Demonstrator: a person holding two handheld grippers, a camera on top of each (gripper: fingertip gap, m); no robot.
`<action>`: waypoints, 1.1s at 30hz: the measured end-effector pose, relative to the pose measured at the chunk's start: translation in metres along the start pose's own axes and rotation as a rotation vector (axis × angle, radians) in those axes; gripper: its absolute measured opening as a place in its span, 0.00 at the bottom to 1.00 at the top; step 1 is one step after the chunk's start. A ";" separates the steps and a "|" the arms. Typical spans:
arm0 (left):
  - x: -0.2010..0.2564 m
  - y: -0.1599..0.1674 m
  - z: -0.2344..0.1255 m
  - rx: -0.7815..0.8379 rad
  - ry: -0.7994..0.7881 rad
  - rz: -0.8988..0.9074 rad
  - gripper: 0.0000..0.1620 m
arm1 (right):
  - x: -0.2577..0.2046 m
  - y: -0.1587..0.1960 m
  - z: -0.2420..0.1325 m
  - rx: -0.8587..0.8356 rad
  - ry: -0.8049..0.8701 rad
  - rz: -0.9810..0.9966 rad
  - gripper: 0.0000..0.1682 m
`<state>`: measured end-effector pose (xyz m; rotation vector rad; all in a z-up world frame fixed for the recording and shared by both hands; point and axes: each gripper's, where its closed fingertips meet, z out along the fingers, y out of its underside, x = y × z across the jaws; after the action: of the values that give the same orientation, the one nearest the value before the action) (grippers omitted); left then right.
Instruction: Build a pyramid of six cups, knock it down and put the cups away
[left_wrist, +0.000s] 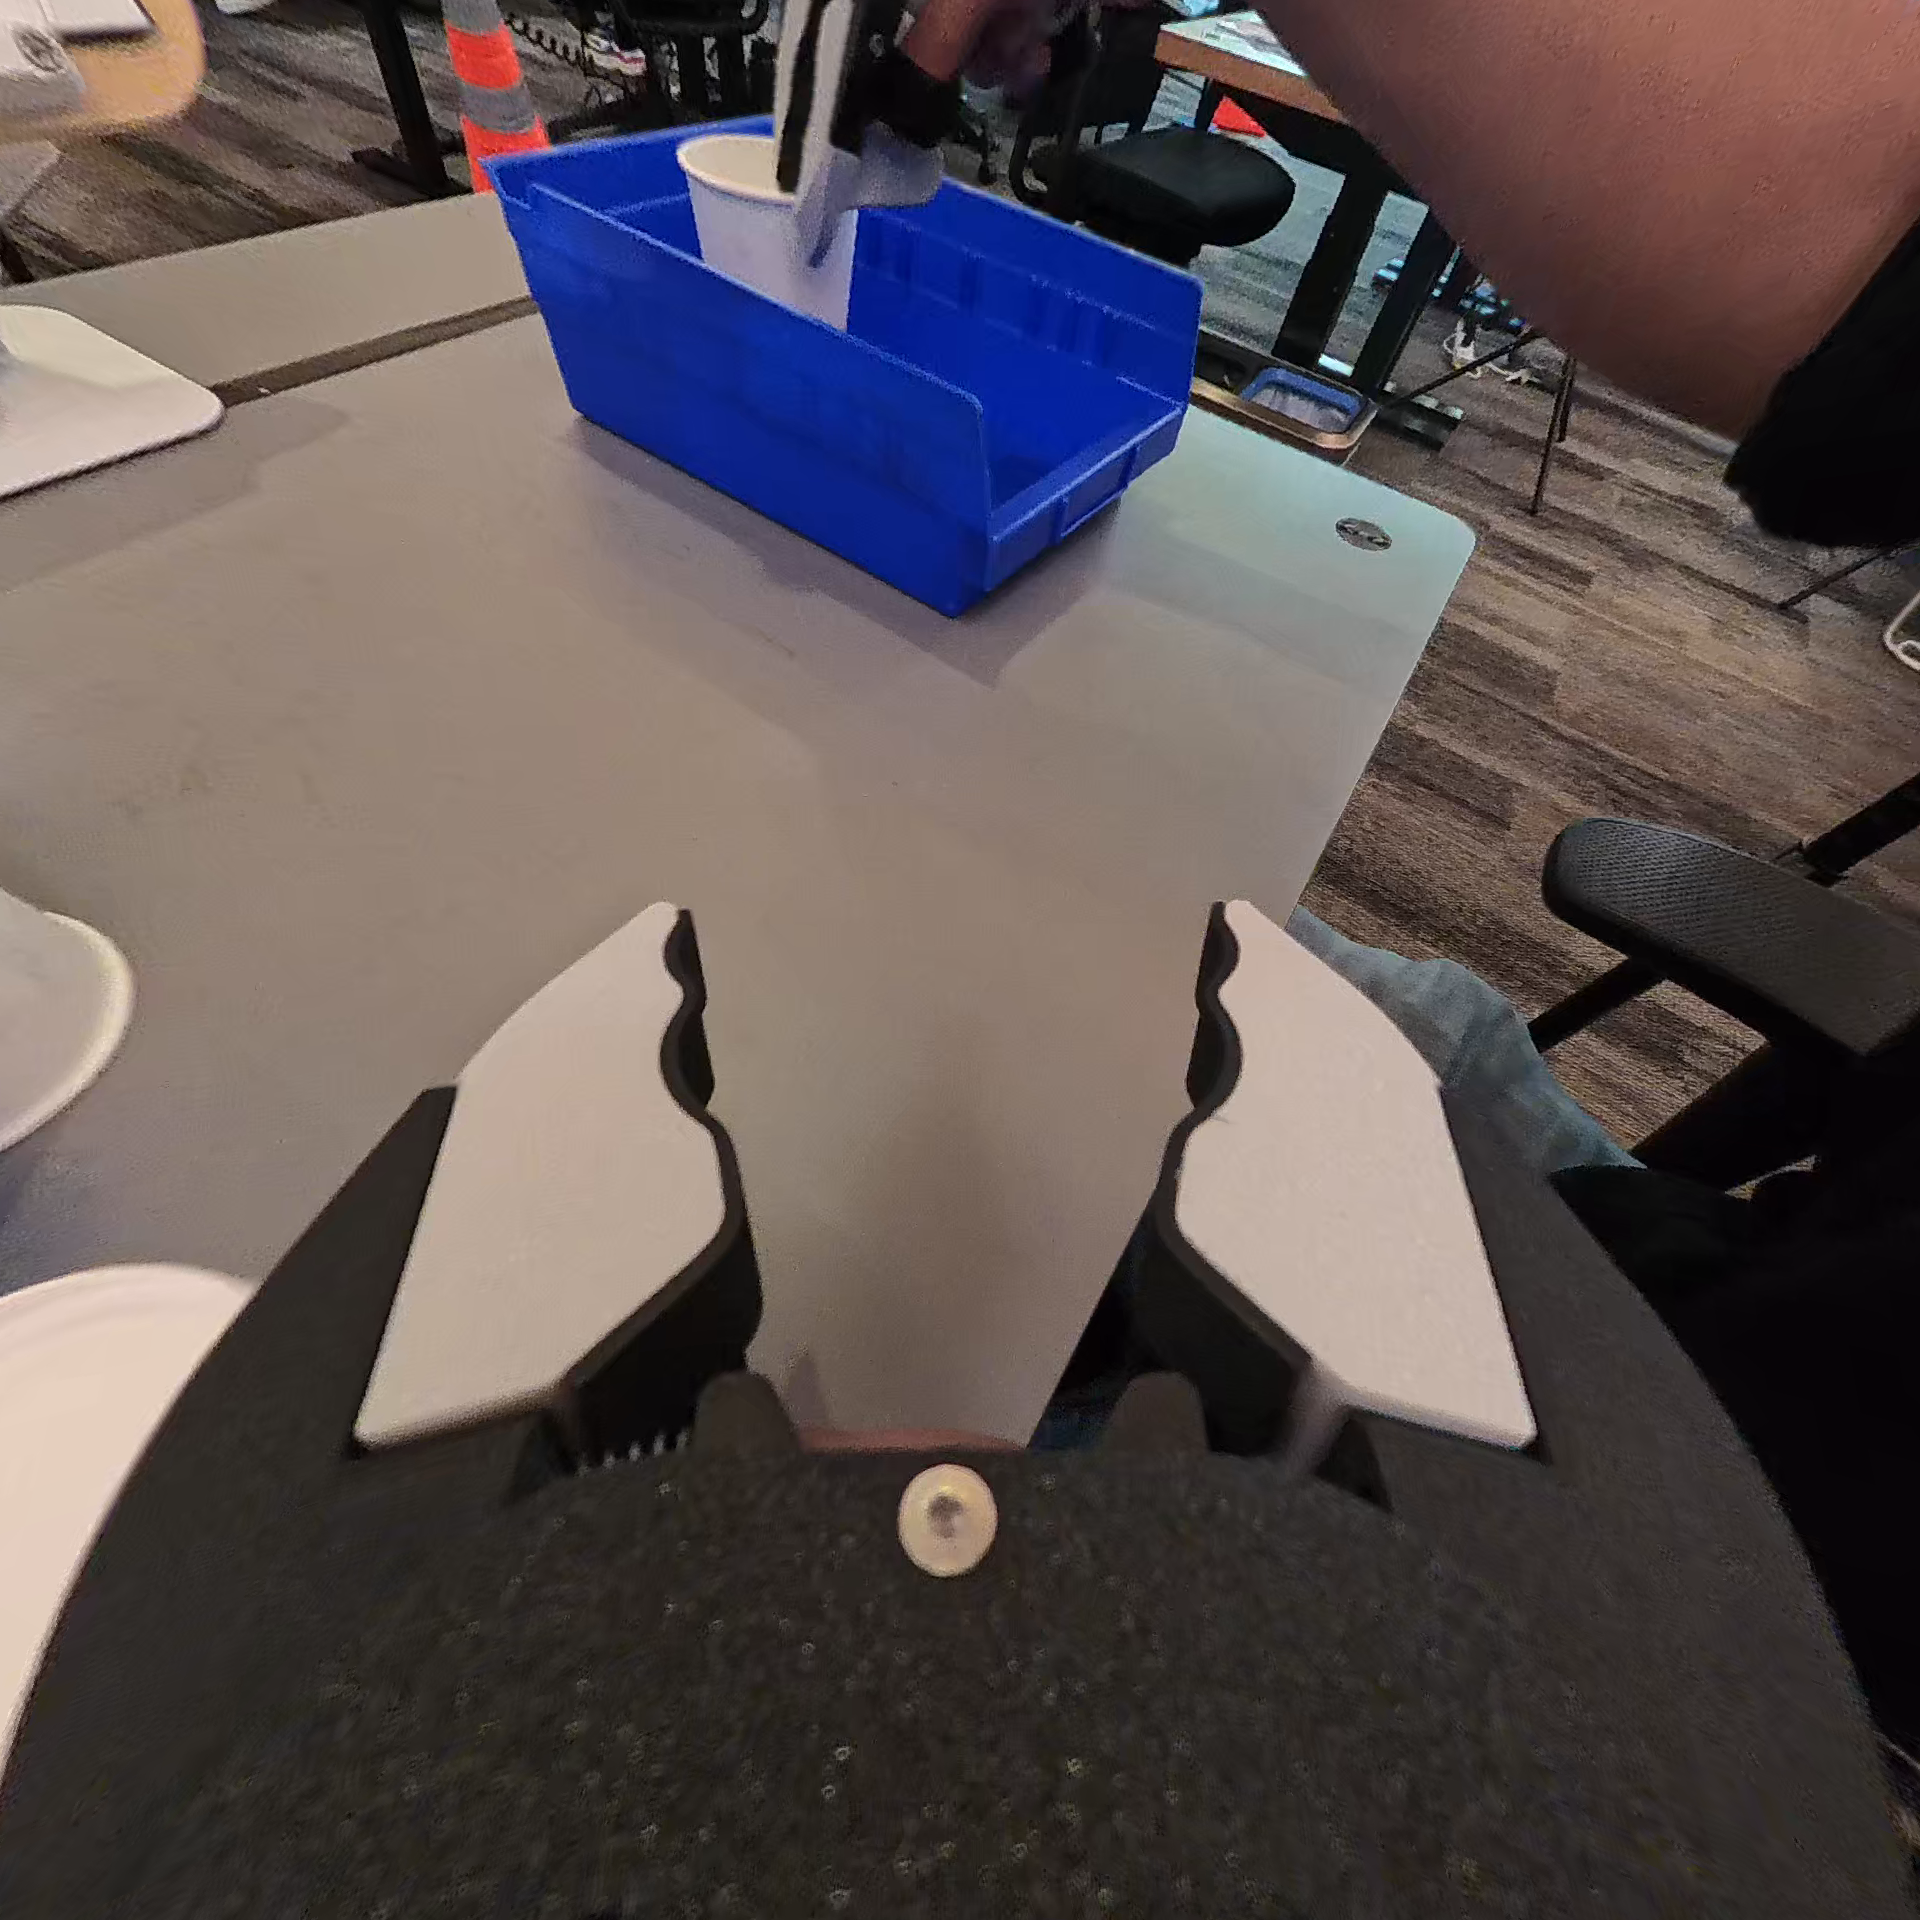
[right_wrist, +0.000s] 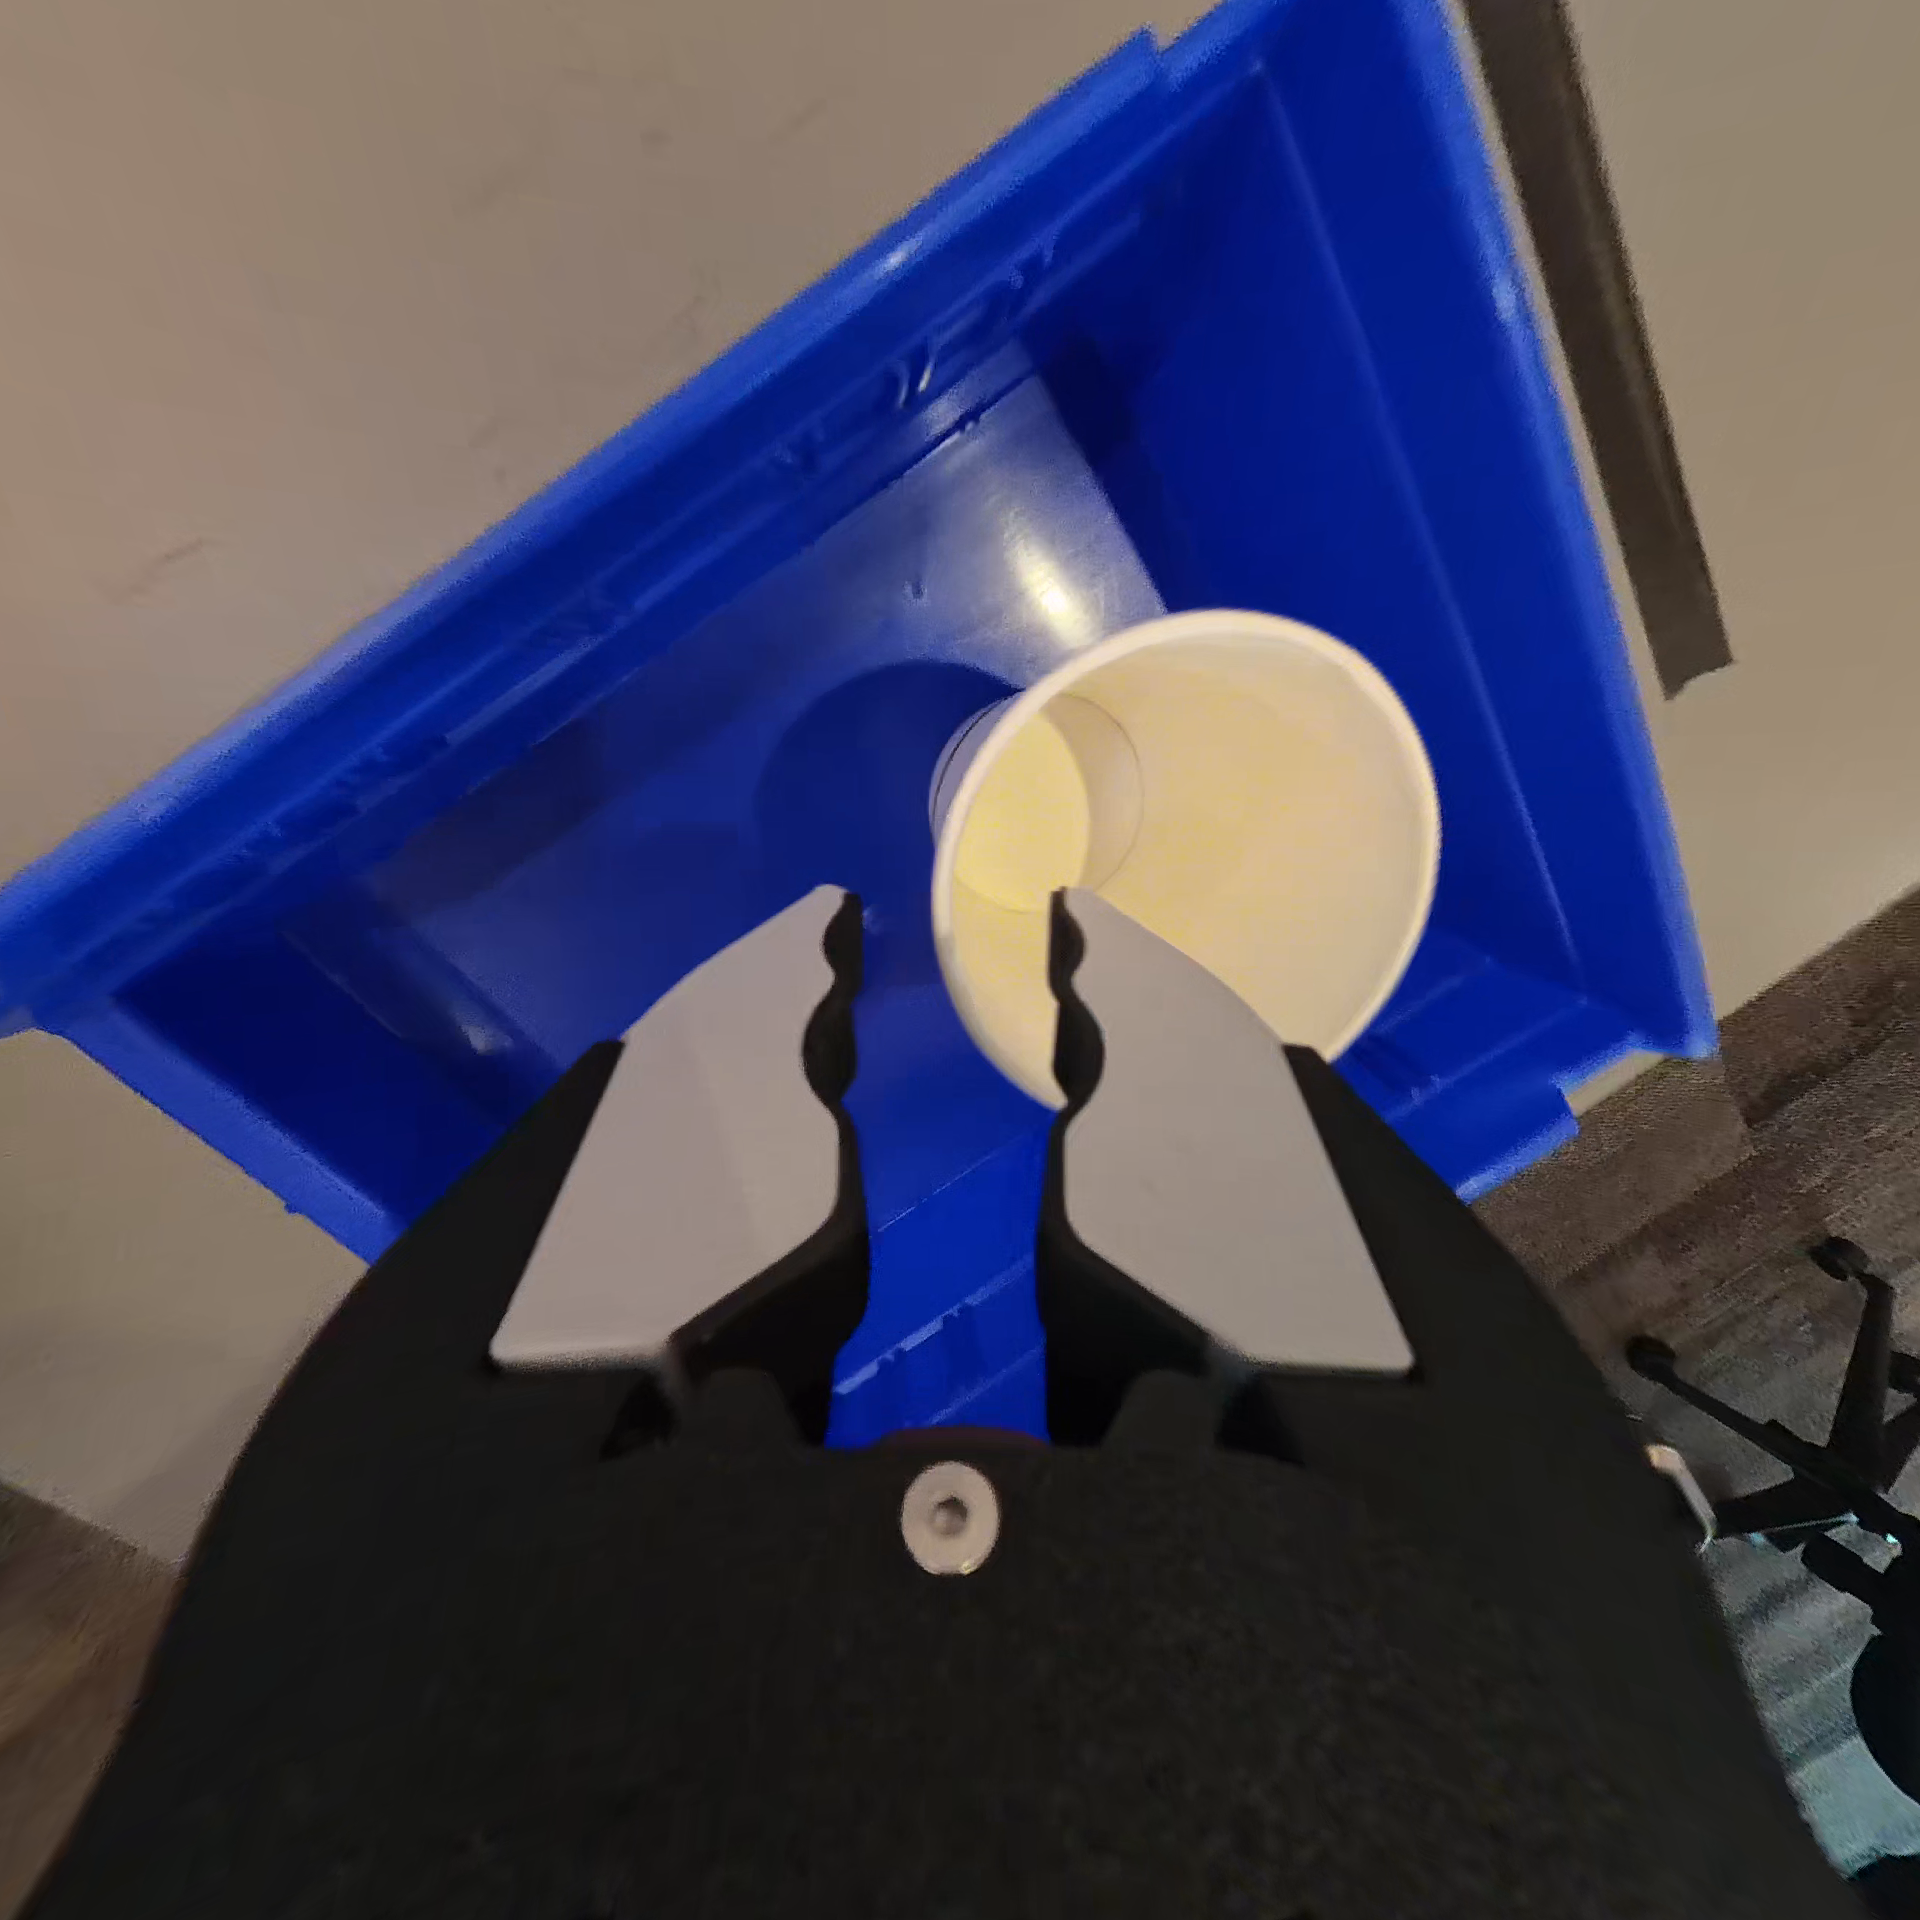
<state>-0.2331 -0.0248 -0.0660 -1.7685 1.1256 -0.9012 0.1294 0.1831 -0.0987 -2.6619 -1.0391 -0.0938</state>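
Inside the blue bin (right_wrist: 582, 831) near the table's (left_wrist: 520, 779) far right corner, a white paper cup (right_wrist: 1184, 831) stands mouth-up, the right gripper (right_wrist: 956, 914) just above its rim, fingers parted, one tip over the mouth, gripping nothing. By the look of it the putting-away step is in hand: this cup seems just set down, so that gripper next needs to lift straight out without tipping it. Back over the near edge, the left gripper (left_wrist: 951, 914) hangs spread wide and empty; more white cups (left_wrist: 52, 1018) sit at the left edge.

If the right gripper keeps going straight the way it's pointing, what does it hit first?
Most likely the blue bin's floor. The right gripper points down into it, fingers apart, with the white paper cup just off to one side, though depth is unclear.
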 end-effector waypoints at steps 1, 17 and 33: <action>-0.004 -0.003 -0.009 0.003 -0.024 0.016 0.56 | -0.003 -0.002 -0.011 0.047 0.028 0.010 0.23; -0.118 0.084 -0.051 -0.371 -0.456 -0.085 0.70 | -0.273 -0.023 -0.069 0.918 -0.209 0.119 0.26; -0.098 -0.078 -0.016 0.445 0.078 -0.523 0.52 | -0.356 -0.118 -0.088 1.230 -0.984 0.472 0.34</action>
<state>-0.2551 0.0815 -0.0020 -1.6749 0.4454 -1.4157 -0.2096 0.0084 -0.0438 -1.5829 -0.3224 1.5049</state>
